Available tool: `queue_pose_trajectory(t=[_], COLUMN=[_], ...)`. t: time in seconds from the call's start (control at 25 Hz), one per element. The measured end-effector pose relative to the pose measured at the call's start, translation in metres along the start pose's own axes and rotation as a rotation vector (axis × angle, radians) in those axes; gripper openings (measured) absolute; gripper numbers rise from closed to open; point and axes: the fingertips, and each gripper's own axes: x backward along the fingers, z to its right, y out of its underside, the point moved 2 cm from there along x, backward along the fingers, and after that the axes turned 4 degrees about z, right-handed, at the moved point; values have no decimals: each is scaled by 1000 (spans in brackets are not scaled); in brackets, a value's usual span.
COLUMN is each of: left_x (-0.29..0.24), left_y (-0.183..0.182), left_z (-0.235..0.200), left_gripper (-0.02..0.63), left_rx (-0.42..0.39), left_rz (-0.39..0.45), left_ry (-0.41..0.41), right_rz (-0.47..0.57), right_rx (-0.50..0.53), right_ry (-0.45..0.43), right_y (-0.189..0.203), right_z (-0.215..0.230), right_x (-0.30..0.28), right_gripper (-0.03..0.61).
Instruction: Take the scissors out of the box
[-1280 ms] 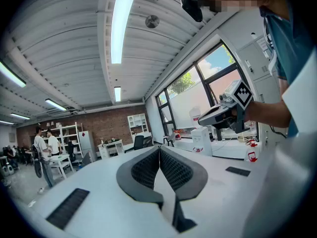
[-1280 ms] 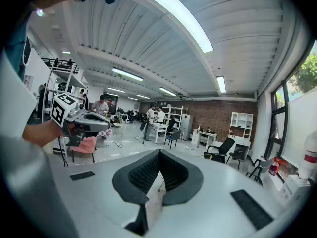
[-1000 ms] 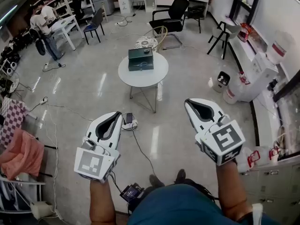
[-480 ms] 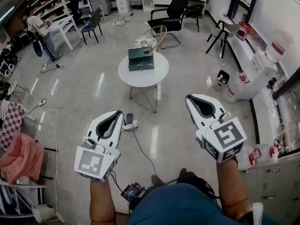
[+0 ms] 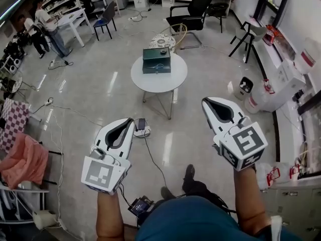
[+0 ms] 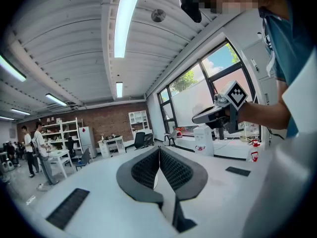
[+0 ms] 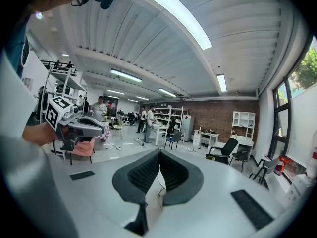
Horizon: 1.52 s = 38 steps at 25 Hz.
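A dark green box (image 5: 156,61), lid down, sits at the far edge of a round white table (image 5: 160,82) in an open workshop; the scissors themselves cannot be seen. Well short of the table, a person holds both tools over the pale floor: the left gripper (image 5: 129,121) and the right gripper (image 5: 206,102) each have their jaws pressed together with nothing between them. A power strip (image 5: 142,130) lies on the floor just beyond the left gripper. A wicker chair (image 5: 173,35) stands behind the table, a black office chair (image 5: 193,10) farther back, and two people (image 5: 42,26) stand by a white desk (image 5: 75,19) at far left
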Motion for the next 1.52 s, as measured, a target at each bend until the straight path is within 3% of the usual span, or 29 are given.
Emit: queue_pose_trajectory(t=[0.52,0.88,1.2,1.52], left_x=[-118,-170,-208,-230], left_y=[-4,-15,-24,-14], left_z=[5,13,26,12], left_gripper=[20,20,20,20], left_rx=[-7,-8,-38,-33], left_rz=[-38,-61,-76,-52], left_ry=[-81,-128,-121,-73], right_rz=[19,38,50,27], right_rx=[-20,-40,-63,-62], right_ry=[-116,-172,-167,-107], right_y=[20,27,36,44], right_z=[118,175,212,223], right_x=[-64,-83,-79,-84], right_gripper=[37,37,37,37])
